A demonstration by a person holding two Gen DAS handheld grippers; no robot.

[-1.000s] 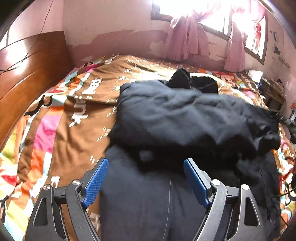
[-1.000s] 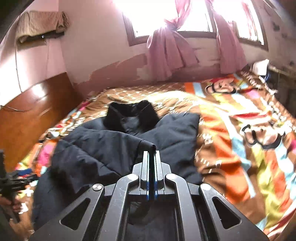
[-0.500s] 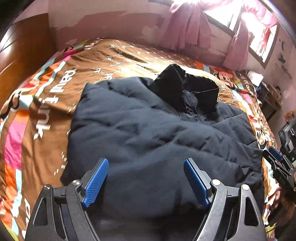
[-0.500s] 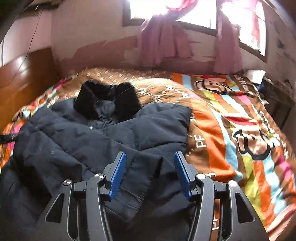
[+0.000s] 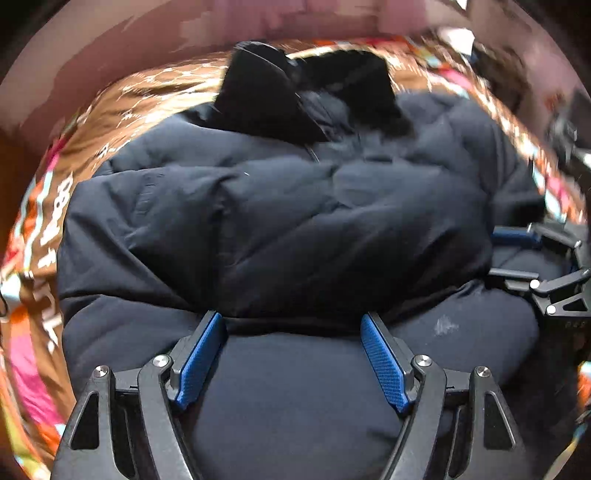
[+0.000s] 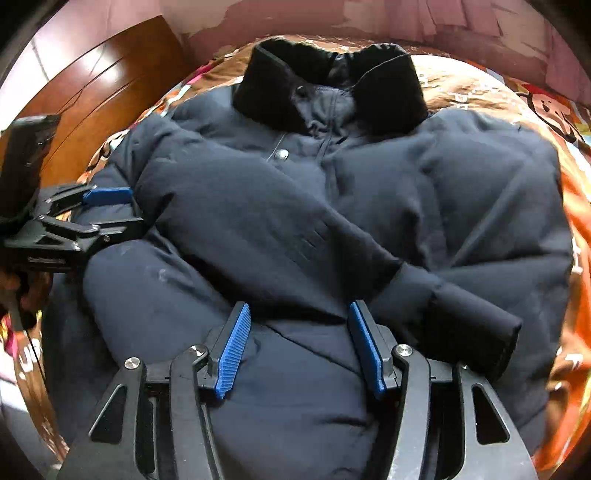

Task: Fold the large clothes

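Note:
A dark navy puffer jacket with a black fur collar lies front up on the bed. One sleeve is folded diagonally across its chest. My right gripper is open and empty just above the jacket's lower part. My left gripper is open and empty over the jacket near its left side. In the right wrist view the left gripper shows at the far left. In the left wrist view the right gripper shows at the right edge.
A colourful cartoon bedspread covers the bed around the jacket. A brown wooden headboard stands at the left. A peeling pink wall is behind the bed.
Both grippers have dropped lower and closer to the jacket, which now fills both views. The right gripper, shut a second ago, stands open. The sleeve now lies across the chest.

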